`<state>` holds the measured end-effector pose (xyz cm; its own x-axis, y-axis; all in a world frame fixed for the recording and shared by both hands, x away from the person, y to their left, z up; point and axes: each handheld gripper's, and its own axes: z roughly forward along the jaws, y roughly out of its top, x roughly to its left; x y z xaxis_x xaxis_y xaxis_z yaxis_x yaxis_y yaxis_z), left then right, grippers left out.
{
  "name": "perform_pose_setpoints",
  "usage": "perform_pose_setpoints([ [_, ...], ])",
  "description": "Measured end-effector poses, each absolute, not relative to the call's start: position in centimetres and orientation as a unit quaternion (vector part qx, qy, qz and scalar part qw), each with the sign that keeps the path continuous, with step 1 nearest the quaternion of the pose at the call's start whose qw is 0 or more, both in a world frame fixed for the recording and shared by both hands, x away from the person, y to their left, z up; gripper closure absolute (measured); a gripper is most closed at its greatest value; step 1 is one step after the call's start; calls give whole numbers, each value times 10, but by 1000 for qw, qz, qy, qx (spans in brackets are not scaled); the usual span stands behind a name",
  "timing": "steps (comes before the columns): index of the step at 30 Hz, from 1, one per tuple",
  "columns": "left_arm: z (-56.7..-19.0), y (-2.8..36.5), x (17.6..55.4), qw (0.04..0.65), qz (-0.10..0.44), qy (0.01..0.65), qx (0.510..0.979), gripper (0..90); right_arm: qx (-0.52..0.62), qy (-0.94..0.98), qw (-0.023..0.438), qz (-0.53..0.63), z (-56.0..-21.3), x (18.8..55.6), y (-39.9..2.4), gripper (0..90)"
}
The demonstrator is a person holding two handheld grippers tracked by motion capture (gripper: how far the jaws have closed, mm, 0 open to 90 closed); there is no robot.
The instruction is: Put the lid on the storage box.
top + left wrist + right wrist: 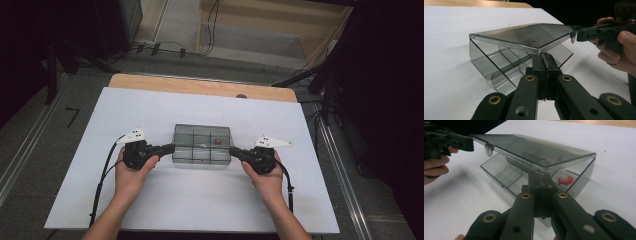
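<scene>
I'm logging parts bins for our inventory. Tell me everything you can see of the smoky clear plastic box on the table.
The box is smoky, see-through plastic with a hinged flat lid, part-raised. Thin dividers split the inside into compartments; one holds a small red and white piece. It sits mid-table on the white table cover. The left hand-held gripper and right hand-held gripper each pinch an opposite end of the lid's front edge, jaws shut.

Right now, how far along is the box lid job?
Done: both claws are shut on the lid's front edge, left claw and right claw, and the smoky clear plastic hinged lid is part-raised above the compartmented smoky plastic box. In hand: lid held mid-swing. Left: finishing the swing. A small red and white piece sits in one compartment.
</scene>
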<state>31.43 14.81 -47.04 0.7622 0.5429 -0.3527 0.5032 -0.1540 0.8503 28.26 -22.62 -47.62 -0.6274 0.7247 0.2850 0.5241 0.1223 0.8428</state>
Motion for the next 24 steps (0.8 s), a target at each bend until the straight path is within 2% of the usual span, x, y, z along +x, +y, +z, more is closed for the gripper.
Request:
perform_pose_setpoints([
  [24,-485,145,306,528,14,359,769,882,424,751,87,498,-492,275,-231,874],
])
